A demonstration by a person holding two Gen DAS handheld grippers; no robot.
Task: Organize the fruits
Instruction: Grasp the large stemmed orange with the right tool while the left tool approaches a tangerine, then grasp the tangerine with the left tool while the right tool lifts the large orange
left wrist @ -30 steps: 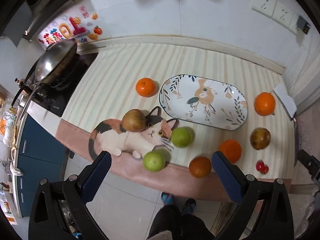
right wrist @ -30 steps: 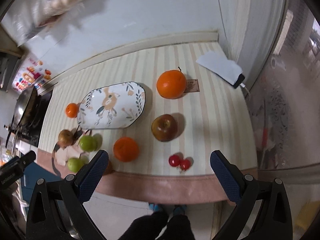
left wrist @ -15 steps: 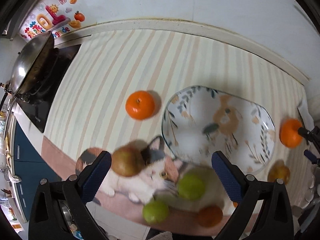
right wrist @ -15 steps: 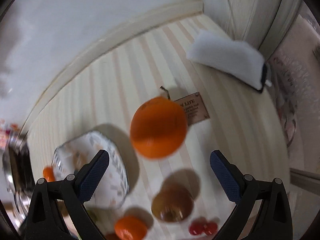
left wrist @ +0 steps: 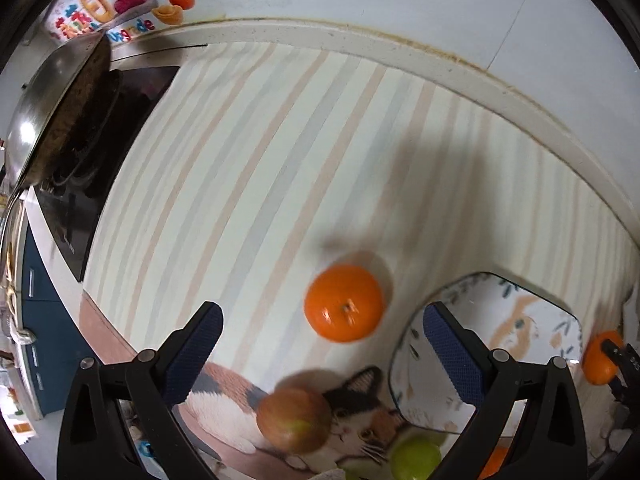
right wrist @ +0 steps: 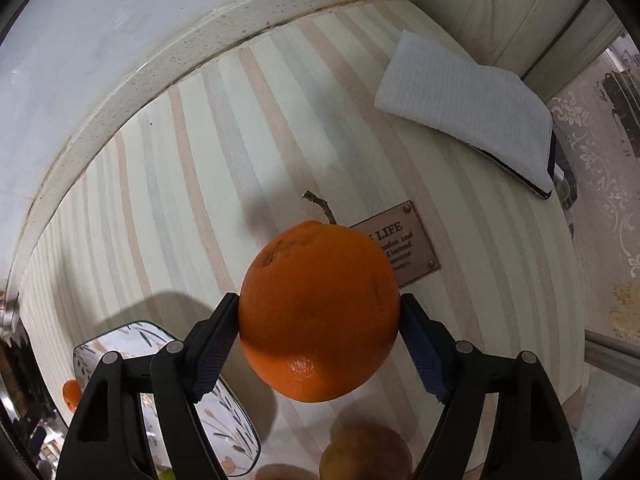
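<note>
in the right wrist view the right gripper (right wrist: pixel 320 332) points down over the striped table (right wrist: pixel 168 184), and its jaws, which have just been closing, stand on either side of the large orange (right wrist: pixel 318 312) at the centre of the frame; both blue pads appear to touch its flanks, so i judge it gripped or all but gripped, though the fruit looks as if it sits on the table. the orange is near round, with no long axis to speak of; its stem points to the upper part of the frame. the patterned plate (right wrist: pixel 224 432) lies to the lower left of these jaws, near the fruit, so the coming carry runs that way. in the left wrist view the left gripper (left wrist: pixel 320 344) has its jaws wide open with nothing between the pads; the small mandarin (left wrist: pixel 344 302) sits just above the gap, slightly toward the upper right, and the left hand is the nearer one to it. the plate (left wrist: pixel 496 320) shows at the lower right there, and what is visible of it is empty. a brownish apple (left wrist: pixel 294 420) and a green fruit (left wrist: pixel 416 458) lie on the cat-print mat (left wrist: pixel 224 408) at the bottom edge. a wok (left wrist: pixel 44 108) stands at the upper left, a folded white cloth (right wrist: pixel 464 108) at the upper right.
</note>
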